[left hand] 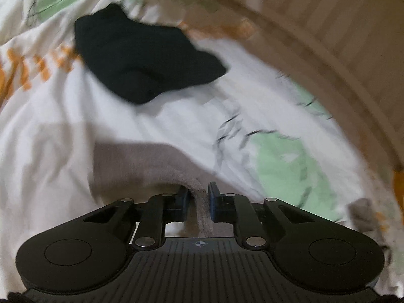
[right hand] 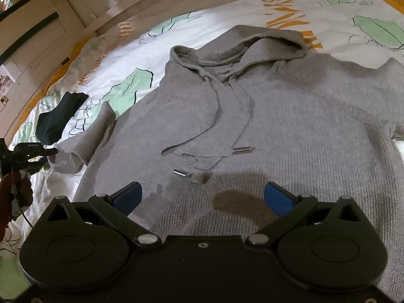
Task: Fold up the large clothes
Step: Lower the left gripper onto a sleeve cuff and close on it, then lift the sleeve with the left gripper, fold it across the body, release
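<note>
Hoodie [right hand: 252, 116] flat on bed; L fingers [left hand: 198, 199] pinch sleeve, R fingers [right hand: 204, 197] spread.

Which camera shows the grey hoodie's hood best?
The right wrist view: the hood lies open and whole at the top of the grey hoodie. The left wrist view shows no hood, only a sleeve end pinched in the left gripper.

A bed carries a white duvet printed with green leaves and orange stripes [right hand: 192, 35]. Behind it stands a pale wooden slatted headboard [left hand: 358, 22]. Light is dim and warm.
</note>
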Available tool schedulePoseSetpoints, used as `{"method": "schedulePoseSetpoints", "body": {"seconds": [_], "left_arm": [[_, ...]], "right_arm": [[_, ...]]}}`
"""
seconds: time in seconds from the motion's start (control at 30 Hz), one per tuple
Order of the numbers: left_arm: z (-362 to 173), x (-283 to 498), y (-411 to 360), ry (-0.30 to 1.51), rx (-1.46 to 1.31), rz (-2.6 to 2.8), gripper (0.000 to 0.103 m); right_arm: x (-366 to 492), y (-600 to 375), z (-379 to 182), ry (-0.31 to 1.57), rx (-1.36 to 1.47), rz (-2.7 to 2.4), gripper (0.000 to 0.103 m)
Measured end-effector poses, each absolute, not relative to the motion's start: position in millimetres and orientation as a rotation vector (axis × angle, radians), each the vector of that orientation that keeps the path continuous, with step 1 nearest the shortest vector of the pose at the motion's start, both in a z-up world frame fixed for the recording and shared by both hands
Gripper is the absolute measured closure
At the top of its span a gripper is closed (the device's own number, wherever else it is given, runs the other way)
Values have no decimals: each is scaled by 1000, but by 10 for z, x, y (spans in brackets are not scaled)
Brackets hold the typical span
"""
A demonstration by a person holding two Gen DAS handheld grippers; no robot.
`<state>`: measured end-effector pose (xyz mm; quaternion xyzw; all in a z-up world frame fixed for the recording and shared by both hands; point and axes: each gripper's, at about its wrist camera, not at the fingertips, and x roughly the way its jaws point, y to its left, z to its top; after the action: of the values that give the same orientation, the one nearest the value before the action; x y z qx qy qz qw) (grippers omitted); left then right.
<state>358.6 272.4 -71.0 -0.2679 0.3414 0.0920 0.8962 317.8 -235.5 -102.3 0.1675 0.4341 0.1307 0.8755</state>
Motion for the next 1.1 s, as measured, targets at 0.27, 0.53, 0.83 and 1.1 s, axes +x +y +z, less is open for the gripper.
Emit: {"method": "schedulePoseSetpoints", "body": {"seconds": [0.27,0.53,0.83,1.1], "left_arm": [[79,3447,1987,580,-425,23,96],[674,3506,908,558,-287,-160,96],[583,3673,-370,604,-244,-349,95],[-77,3822,-1138,724,-209,-400,95]], "right_arm": [[3188,-2482,-834,889,356,236,1],[3192,-2687,-677,855,380,194,1],[3211,-2950,-446,777,305,106,1],[3223,-3254,-266,728,313,47,1]]}}
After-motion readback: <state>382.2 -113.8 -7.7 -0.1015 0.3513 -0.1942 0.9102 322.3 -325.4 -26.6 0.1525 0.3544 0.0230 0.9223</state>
